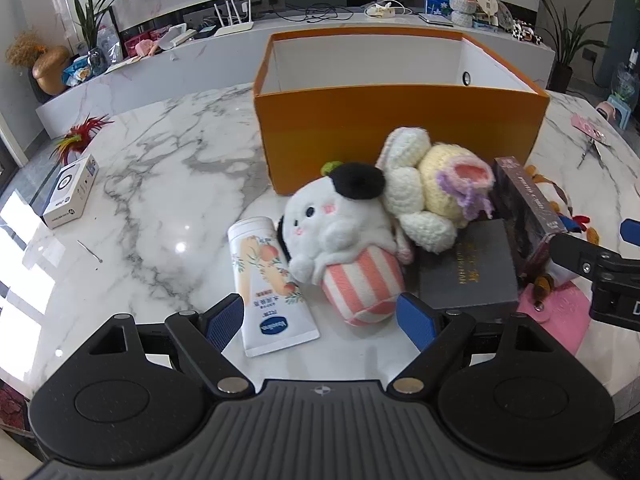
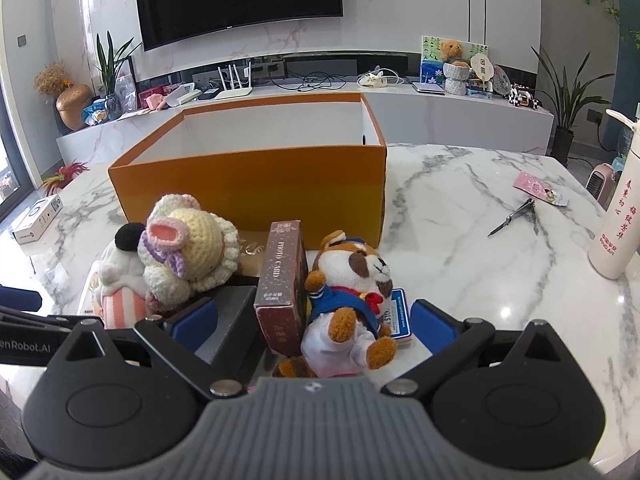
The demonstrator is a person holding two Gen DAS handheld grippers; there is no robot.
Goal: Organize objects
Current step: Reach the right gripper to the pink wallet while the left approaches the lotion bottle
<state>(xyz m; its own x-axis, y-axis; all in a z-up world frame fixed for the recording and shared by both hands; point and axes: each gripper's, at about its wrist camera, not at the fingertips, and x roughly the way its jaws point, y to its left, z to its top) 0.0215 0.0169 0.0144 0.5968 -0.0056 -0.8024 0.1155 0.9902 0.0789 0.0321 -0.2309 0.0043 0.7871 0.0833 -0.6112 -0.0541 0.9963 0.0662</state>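
Note:
An open orange box (image 1: 400,128) (image 2: 248,184) stands on the marble table, its white inside bare. In front of it lies a pile: a white plush with a striped pink base (image 1: 344,240) (image 2: 120,280), a crocheted cream doll (image 1: 436,184) (image 2: 188,248), a lotion tube (image 1: 268,284), a grey box (image 1: 468,268) (image 2: 236,316), a brown photo card box (image 1: 528,208) (image 2: 280,284) and a raccoon plush in blue (image 2: 352,296). My left gripper (image 1: 320,320) is open just before the striped plush and tube. My right gripper (image 2: 314,320) is open around the card box and raccoon.
A white carton (image 1: 70,192) (image 2: 38,218) and a red feathery ornament (image 1: 80,136) lie at the table's left. Scissors (image 2: 516,216), a pink packet (image 2: 540,188) and a tall white bottle (image 2: 616,208) are on the right. A pink pouch (image 1: 560,312) lies under the pile. A cluttered TV console is behind.

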